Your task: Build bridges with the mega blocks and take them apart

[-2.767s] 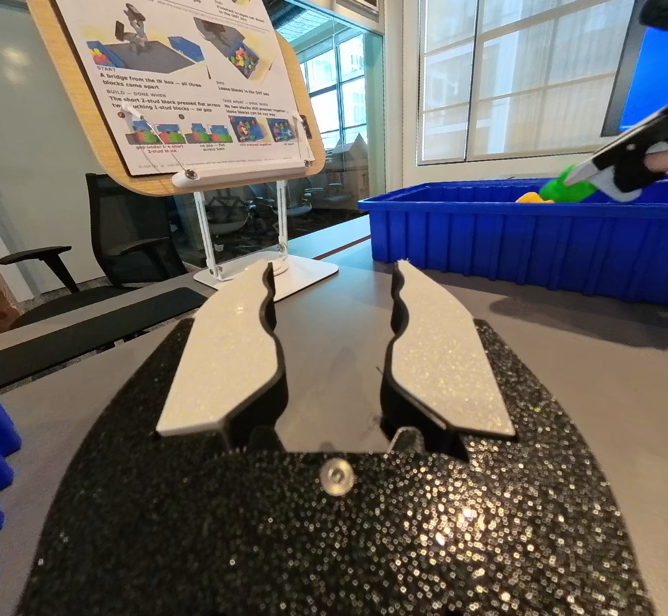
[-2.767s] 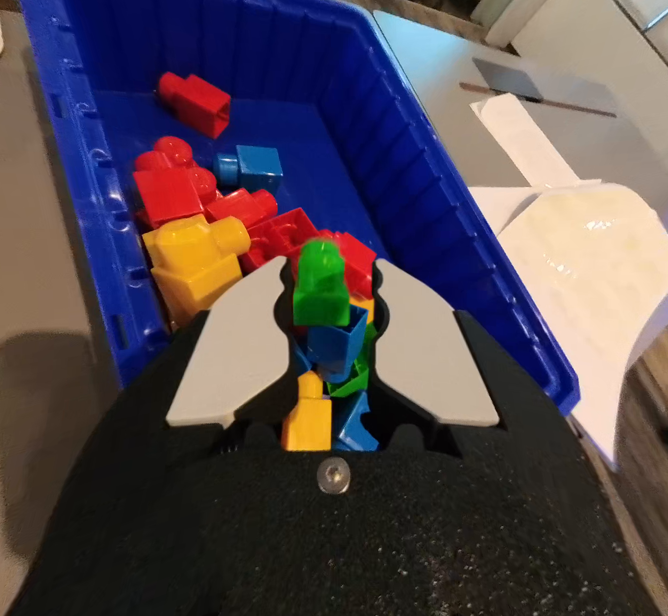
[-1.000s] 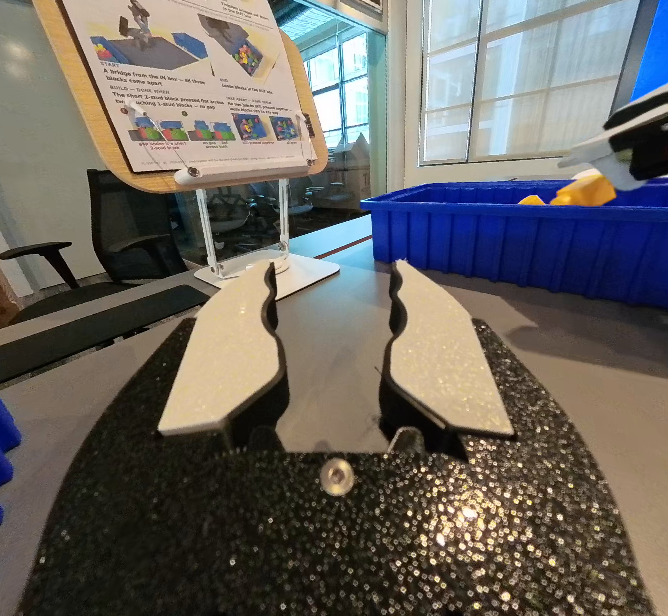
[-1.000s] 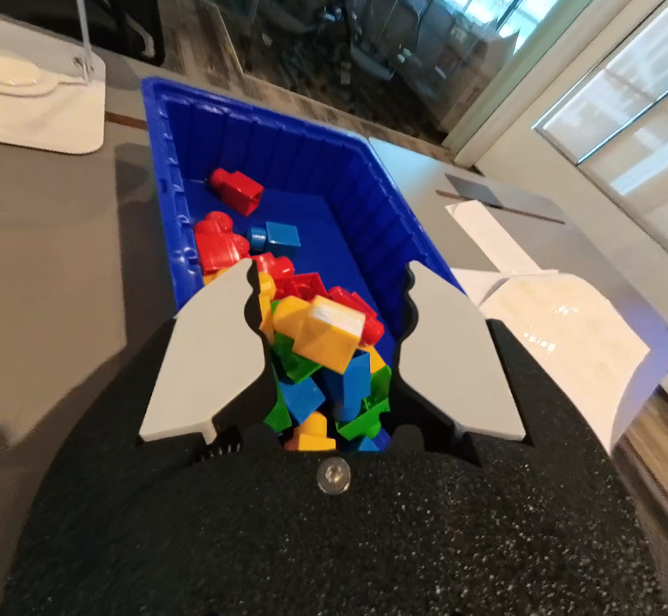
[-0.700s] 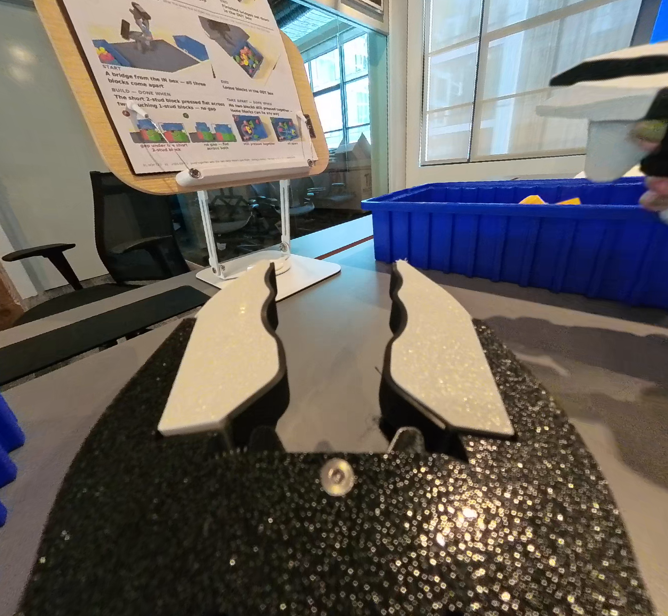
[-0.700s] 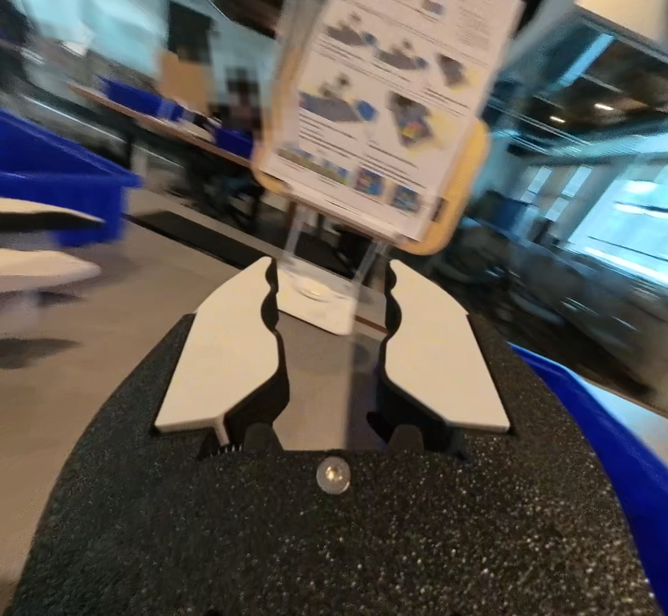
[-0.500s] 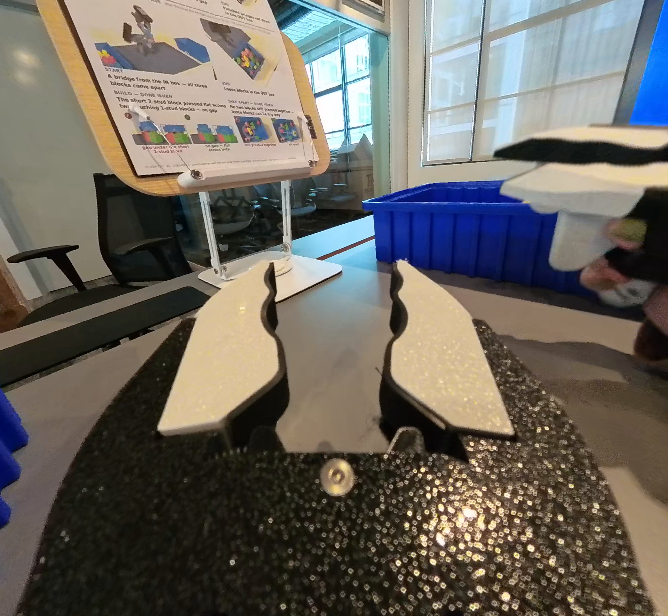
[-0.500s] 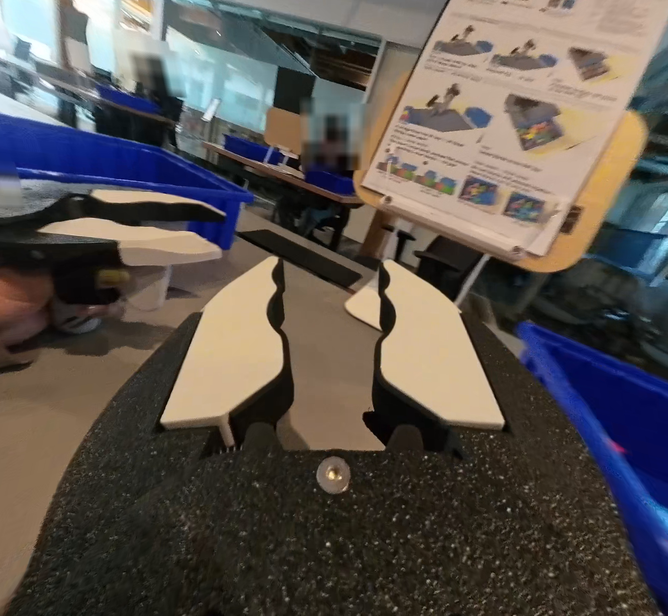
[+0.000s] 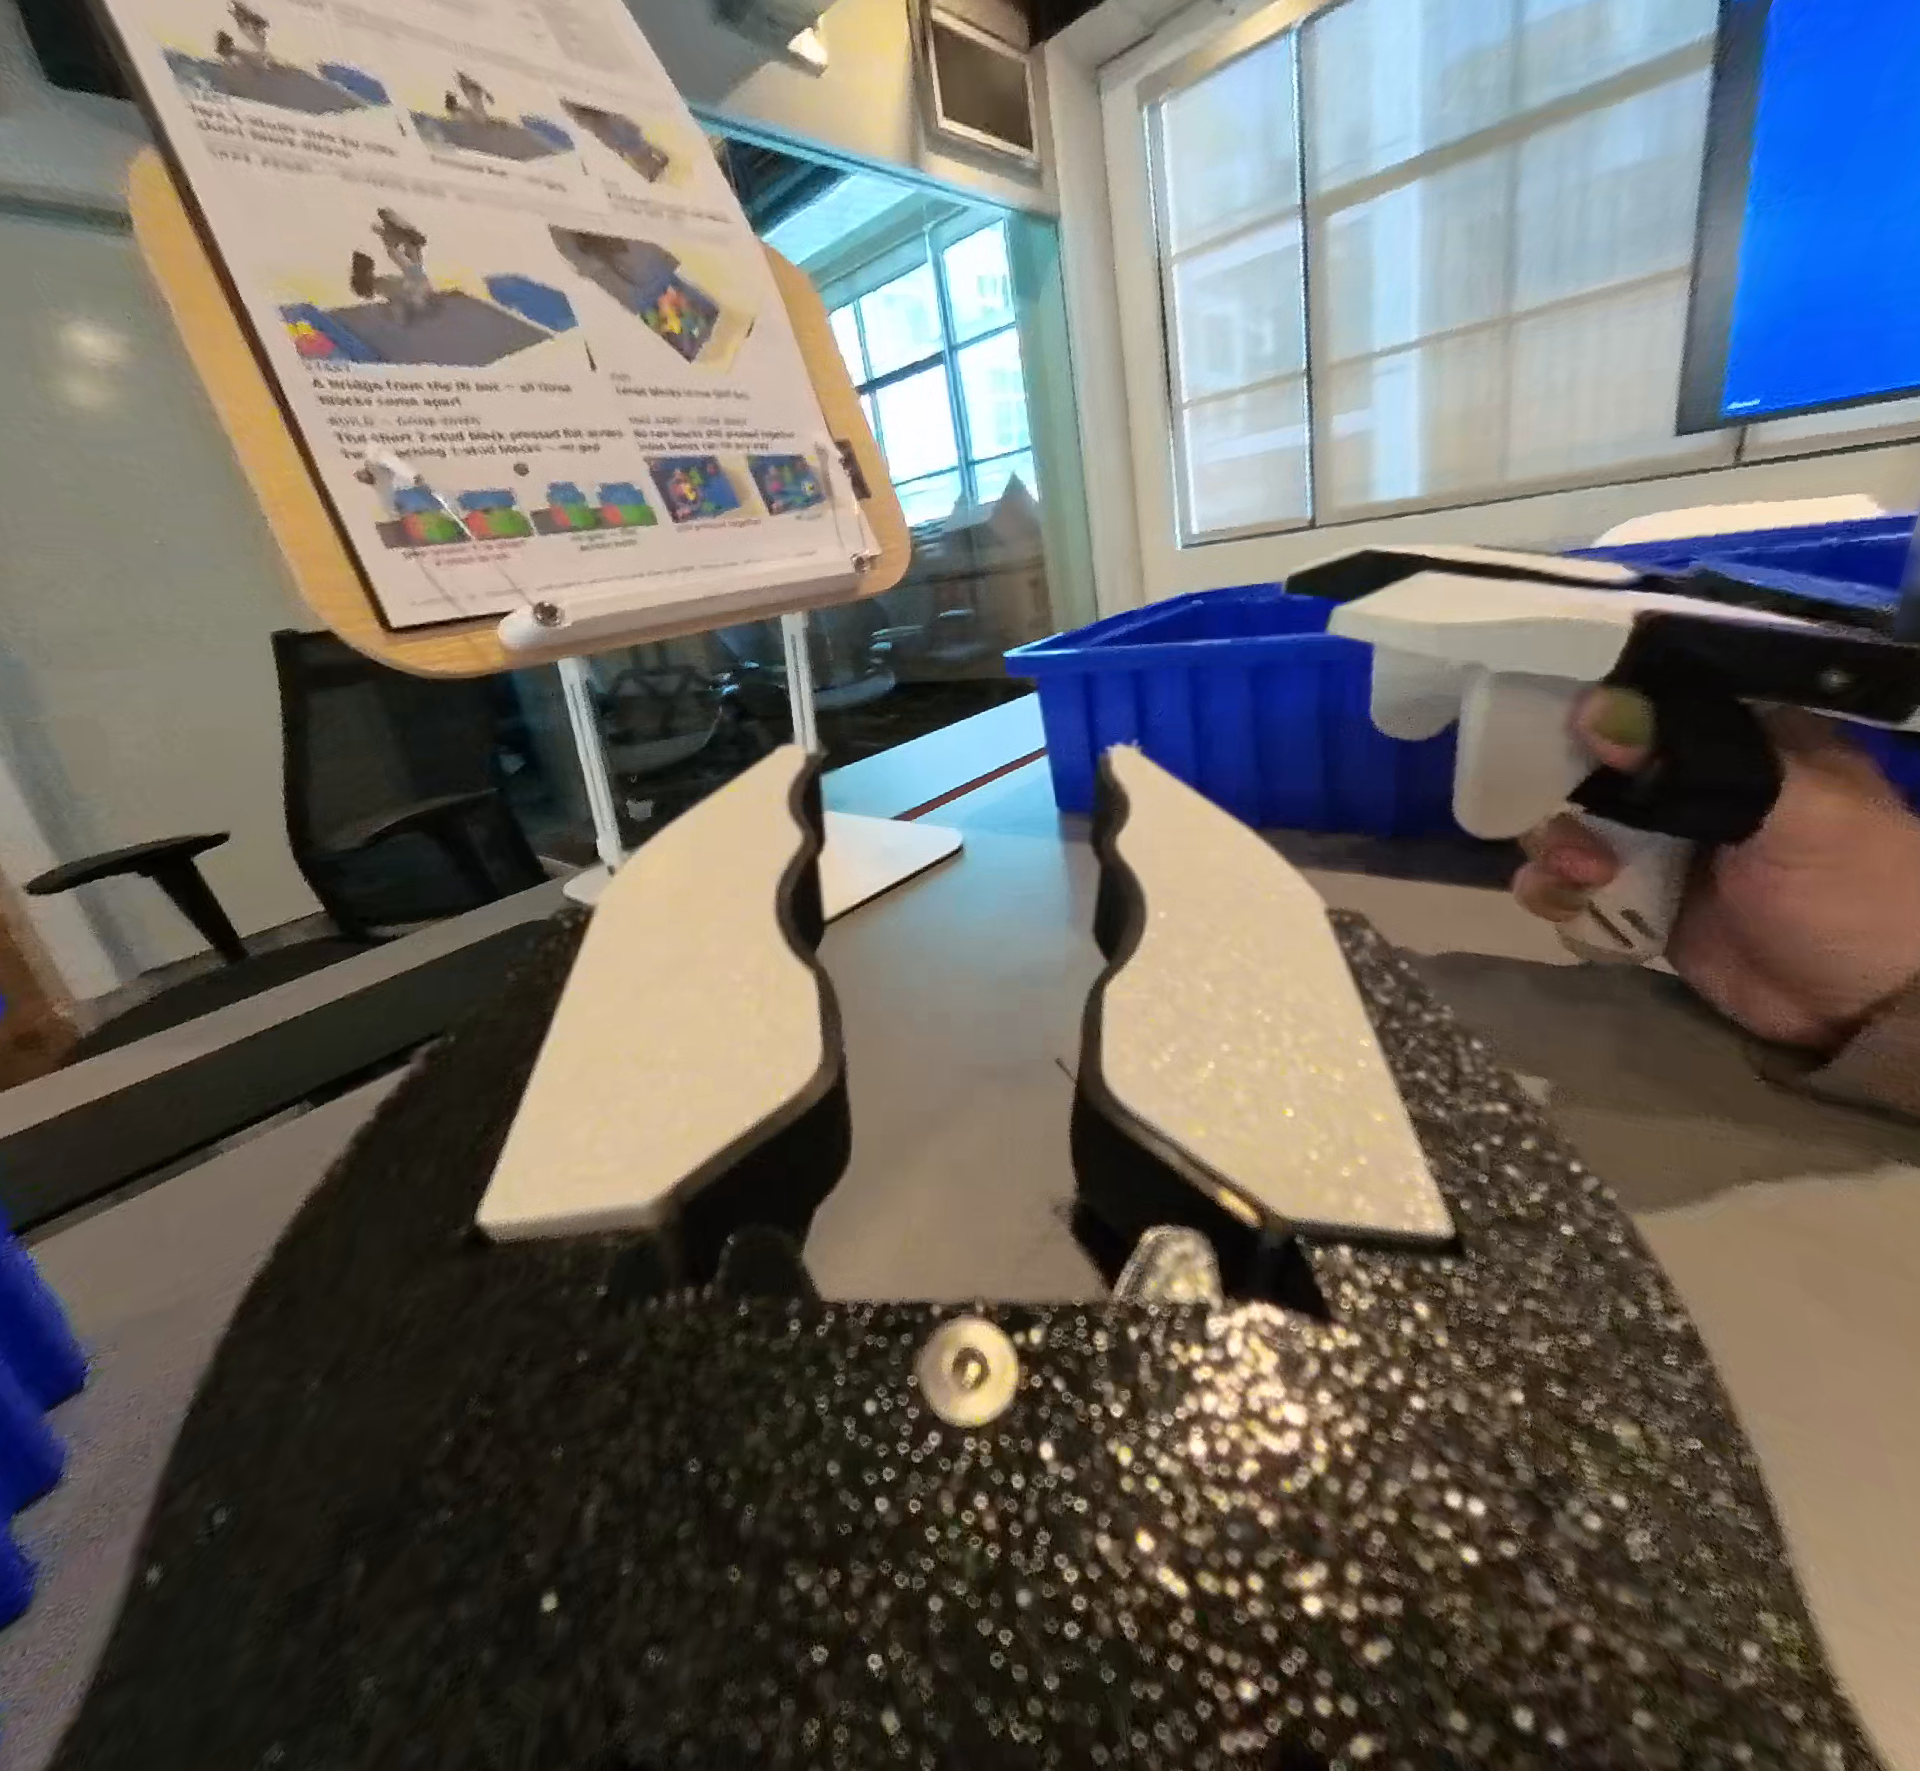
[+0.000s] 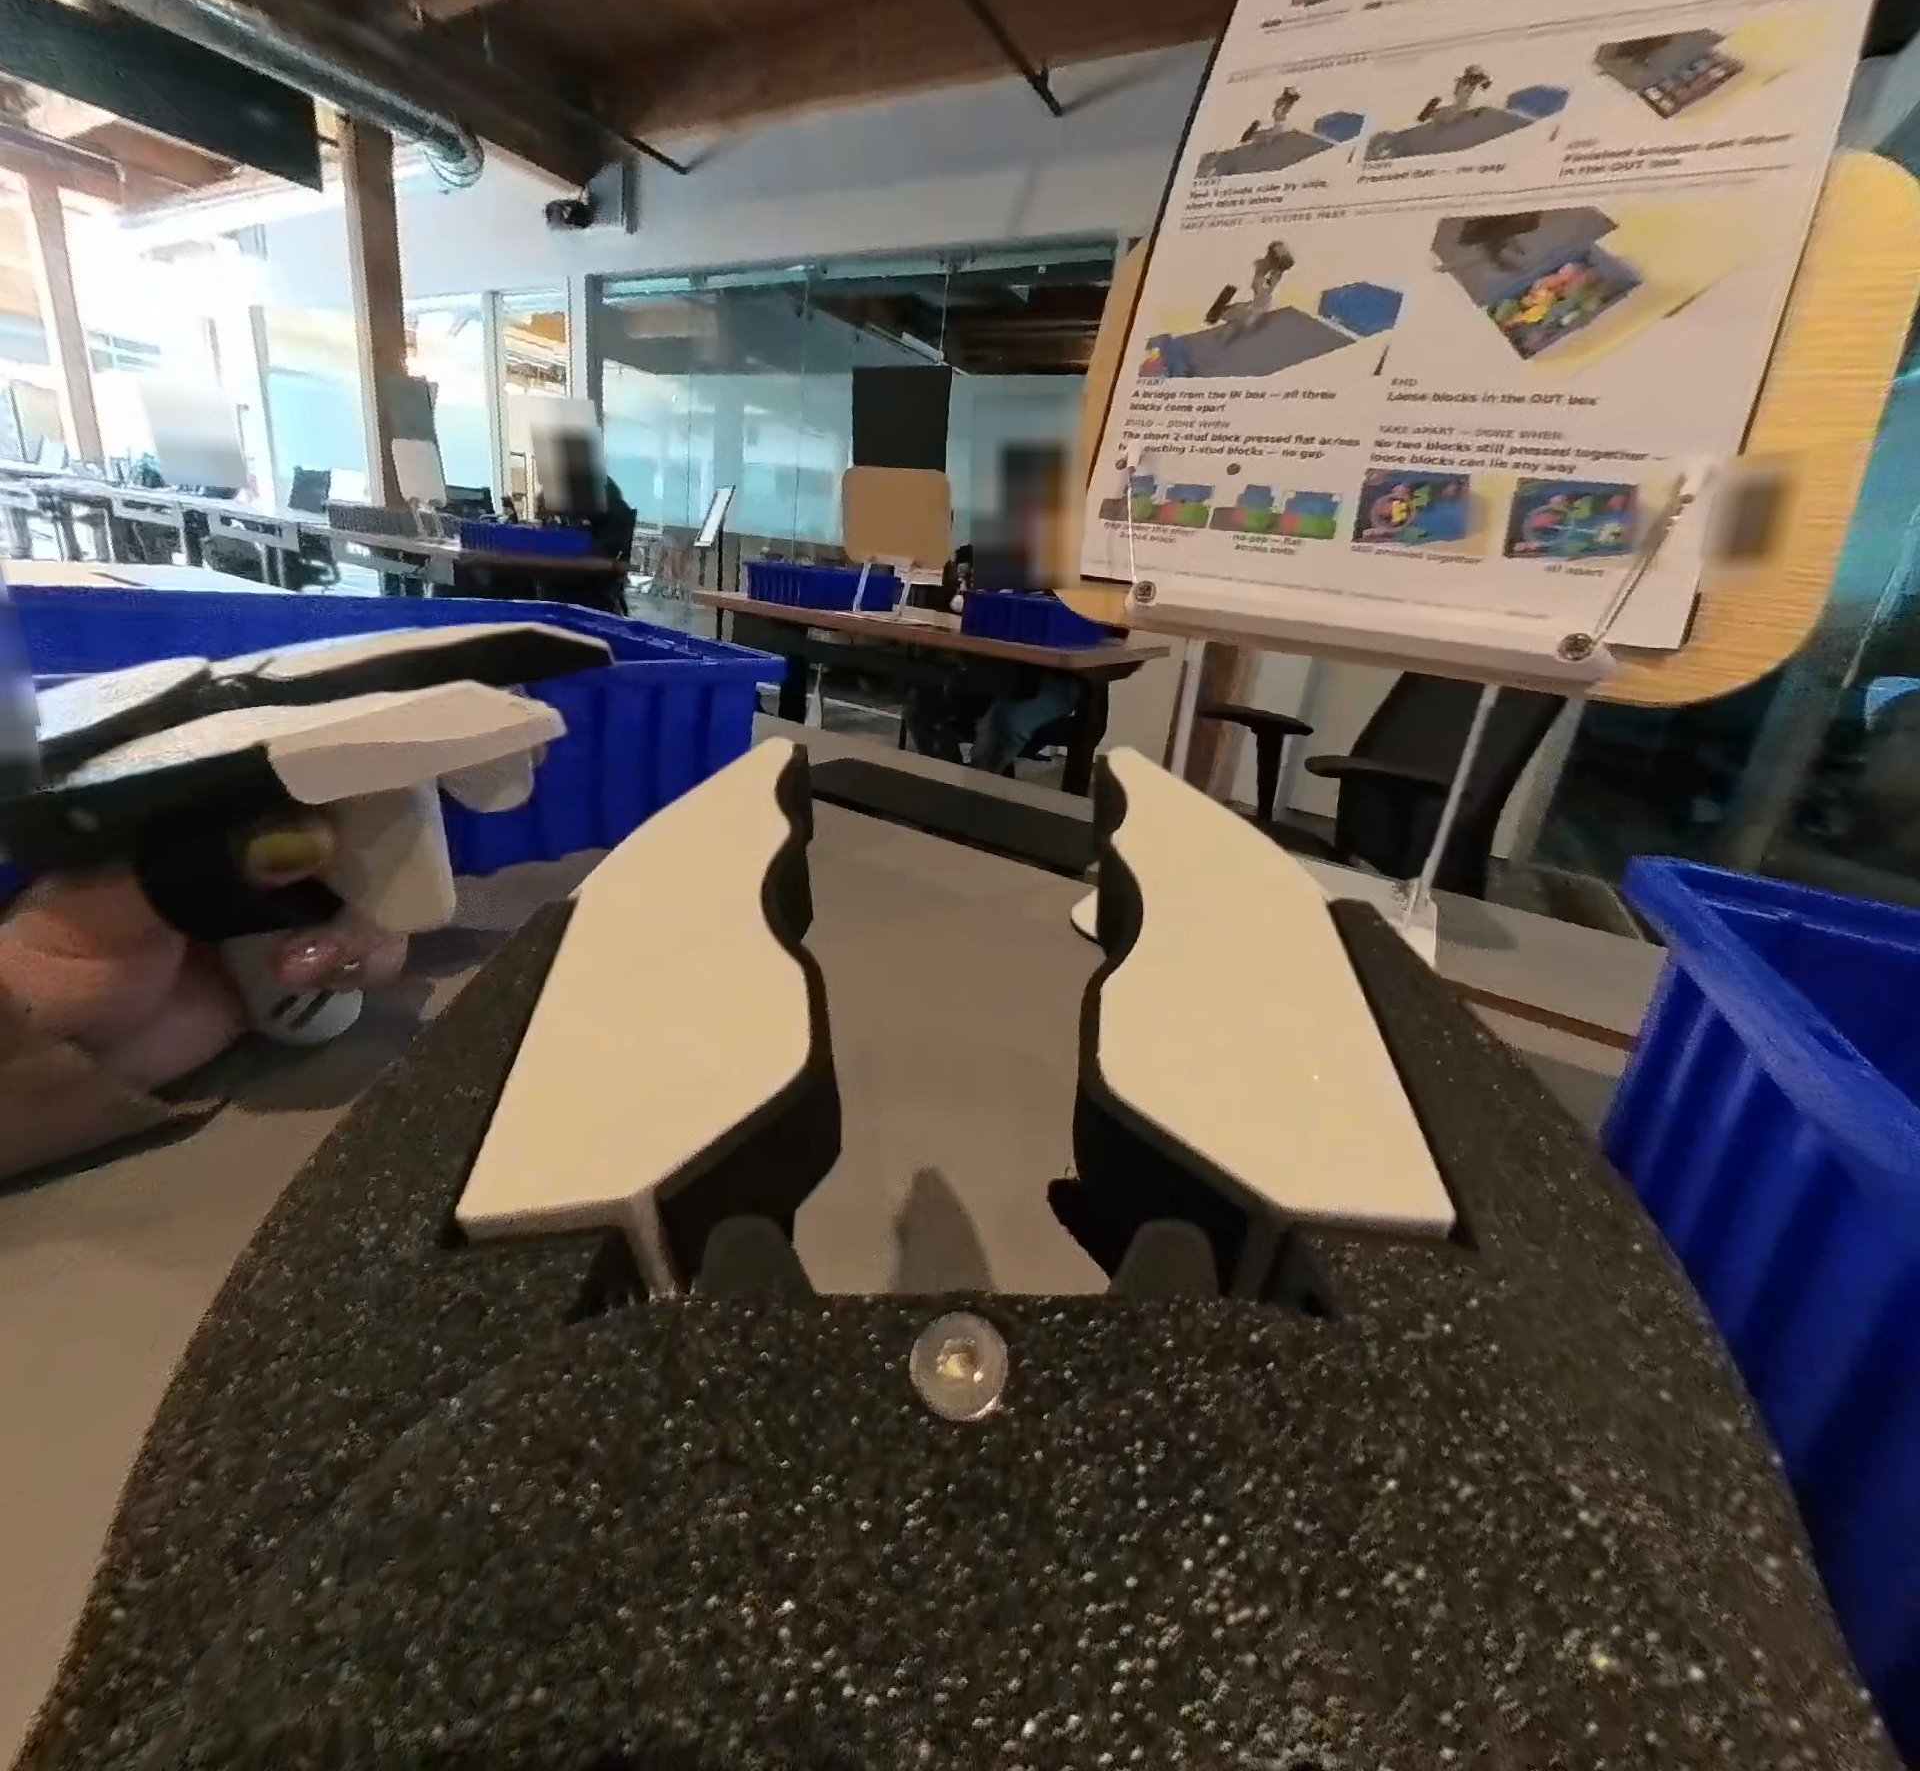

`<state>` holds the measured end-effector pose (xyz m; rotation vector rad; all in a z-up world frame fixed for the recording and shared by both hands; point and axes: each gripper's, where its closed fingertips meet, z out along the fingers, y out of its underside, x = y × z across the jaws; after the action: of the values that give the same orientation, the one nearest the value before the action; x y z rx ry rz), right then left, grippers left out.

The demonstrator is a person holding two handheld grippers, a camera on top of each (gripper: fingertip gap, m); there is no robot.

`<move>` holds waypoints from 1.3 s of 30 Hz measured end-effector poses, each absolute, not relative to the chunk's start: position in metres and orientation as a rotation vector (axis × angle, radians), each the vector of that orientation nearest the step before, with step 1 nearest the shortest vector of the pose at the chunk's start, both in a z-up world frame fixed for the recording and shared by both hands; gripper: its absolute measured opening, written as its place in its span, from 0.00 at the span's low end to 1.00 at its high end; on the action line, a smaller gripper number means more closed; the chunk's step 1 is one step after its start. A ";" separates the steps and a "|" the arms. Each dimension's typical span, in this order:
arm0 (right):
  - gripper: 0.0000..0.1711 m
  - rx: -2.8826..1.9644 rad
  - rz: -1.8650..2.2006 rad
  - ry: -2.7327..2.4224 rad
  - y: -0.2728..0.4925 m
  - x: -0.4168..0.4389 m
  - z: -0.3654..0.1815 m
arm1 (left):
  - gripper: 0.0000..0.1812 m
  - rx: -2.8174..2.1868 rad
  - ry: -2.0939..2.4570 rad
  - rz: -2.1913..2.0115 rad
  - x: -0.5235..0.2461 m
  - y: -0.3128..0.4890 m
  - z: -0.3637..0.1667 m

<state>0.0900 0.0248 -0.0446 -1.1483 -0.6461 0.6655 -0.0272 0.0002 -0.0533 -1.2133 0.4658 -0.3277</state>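
No mega blocks show in either view now. My left gripper (image 9: 956, 776) is open and empty, held low over the grey table (image 9: 956, 1015) and pointing at the instruction board. My right gripper (image 10: 951, 765) is also open and empty, level over the table. Each shows in the other's view: the right gripper (image 9: 1314, 601) at the right with a hand on its handle, the left gripper (image 10: 577, 682) at the left, also in a hand. A blue bin (image 9: 1195, 703) stands behind the right gripper; its inside is hidden.
An instruction sheet on a wooden board with a white stand (image 9: 499, 319) stands at the table's far side (image 10: 1455, 267). One blue bin (image 10: 1766, 1046) is at the right edge, another (image 10: 644, 745) behind the left gripper. Office chairs and desks lie beyond.
My right gripper swung away from above the bin of coloured blocks and came down level over the table beside the left one. My left gripper tilted up slightly; both stayed open.
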 end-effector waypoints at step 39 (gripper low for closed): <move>0.26 -1.273 0.561 -0.870 0.009 0.070 -0.076 | 0.51 -2.343 0.034 0.296 -0.176 -0.109 -0.092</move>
<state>0.0701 0.0091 -0.0763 -1.2735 -0.8700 0.5615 -0.1764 -0.1088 -0.0920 -2.3430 0.0335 0.2961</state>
